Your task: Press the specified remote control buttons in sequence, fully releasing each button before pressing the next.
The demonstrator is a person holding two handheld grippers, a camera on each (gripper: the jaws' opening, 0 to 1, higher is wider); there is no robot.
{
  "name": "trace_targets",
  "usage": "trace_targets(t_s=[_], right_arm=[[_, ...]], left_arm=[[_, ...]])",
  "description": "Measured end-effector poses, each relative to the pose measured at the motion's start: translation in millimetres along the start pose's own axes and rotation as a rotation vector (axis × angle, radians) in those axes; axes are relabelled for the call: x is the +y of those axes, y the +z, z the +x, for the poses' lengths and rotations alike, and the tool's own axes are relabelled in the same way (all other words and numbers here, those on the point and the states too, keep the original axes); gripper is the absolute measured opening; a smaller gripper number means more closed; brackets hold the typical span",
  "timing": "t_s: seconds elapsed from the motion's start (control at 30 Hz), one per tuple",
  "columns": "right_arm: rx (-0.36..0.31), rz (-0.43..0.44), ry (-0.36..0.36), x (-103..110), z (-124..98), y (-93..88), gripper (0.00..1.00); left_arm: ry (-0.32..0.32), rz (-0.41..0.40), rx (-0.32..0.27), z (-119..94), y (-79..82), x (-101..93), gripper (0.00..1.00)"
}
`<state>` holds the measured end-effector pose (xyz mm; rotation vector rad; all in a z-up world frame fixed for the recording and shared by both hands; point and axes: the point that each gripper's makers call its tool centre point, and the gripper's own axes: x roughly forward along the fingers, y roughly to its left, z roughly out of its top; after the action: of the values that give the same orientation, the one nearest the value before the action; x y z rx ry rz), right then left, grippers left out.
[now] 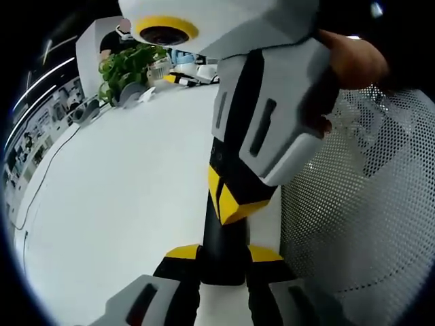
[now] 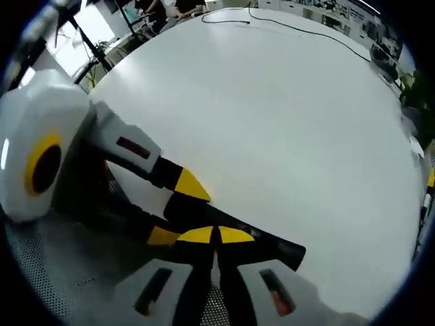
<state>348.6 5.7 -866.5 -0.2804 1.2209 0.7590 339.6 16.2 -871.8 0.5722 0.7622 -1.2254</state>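
1. Black plastic, long and slim: the remote control (image 1: pixel 223 234) in the left gripper view runs up from between the yellow-tipped jaws of the left hand-held gripper (image 1: pixel 224 257), which sit close on either side of it and pinch its near end. It lies over the white counter (image 1: pixel 122 204). The right hand-held gripper (image 1: pixel 234 204) comes down from the top of this view, its yellow tips drawn together and touching the remote's upper part. A hand (image 1: pixel 346 64) grips its white body. Beside it to the right is a white mesh surface (image 1: pixel 367 204). Far off across the counter stands a green plant (image 1: pixel 126 68) among small white items.

2. In the right gripper view, the right hand-held gripper (image 2: pixel 216 236) has its two yellow tips pressed together with no gap, resting on top of the remote control (image 2: pixel 272 248), which lies crosswise beneath them. The left hand-held gripper (image 2: pixel 173 210) reaches in from the left, jaws on the remote's end. The counter (image 2: pixel 272 115) stretches away bare and white, with a thin dark cable (image 2: pixel 285 26) trailing at its far edge.
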Motion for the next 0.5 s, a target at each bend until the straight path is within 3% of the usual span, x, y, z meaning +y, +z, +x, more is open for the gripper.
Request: trace_targets(t_s=[0.5], right_arm=[[0.002, 0.066, 0.023, -0.1, -1.4, -0.7, 0.00]], left_arm=[[0.002, -0.005, 0.005, -0.1, -0.3, -0.2, 0.25]])
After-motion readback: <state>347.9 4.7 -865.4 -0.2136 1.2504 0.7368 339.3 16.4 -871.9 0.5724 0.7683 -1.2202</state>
